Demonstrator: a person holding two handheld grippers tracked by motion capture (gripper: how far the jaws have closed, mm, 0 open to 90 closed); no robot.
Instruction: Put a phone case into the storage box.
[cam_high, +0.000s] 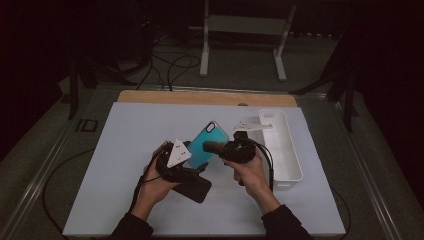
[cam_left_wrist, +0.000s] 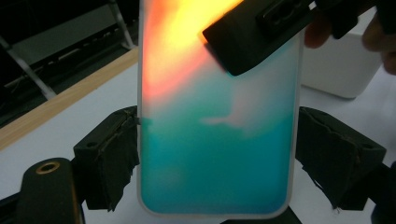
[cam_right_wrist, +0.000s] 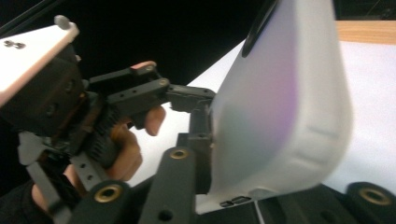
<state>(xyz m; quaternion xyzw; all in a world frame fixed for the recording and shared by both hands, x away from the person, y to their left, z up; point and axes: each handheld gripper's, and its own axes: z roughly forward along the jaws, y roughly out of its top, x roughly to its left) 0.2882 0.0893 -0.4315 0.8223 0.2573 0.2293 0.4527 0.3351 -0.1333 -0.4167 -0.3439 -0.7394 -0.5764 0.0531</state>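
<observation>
Gripping the teal phone case (cam_high: 207, 145) across its width, the left gripper (cam_high: 192, 159) tilts its long axis up-right, where the right gripper (cam_high: 212, 146) pinches its upper edge.

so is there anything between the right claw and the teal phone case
Nothing visible is in the way. The right claw is already closed on the upper edge of the teal phone case, while the left claw grips its lower sides. The white tray and the black phone sit off to the sides.
</observation>
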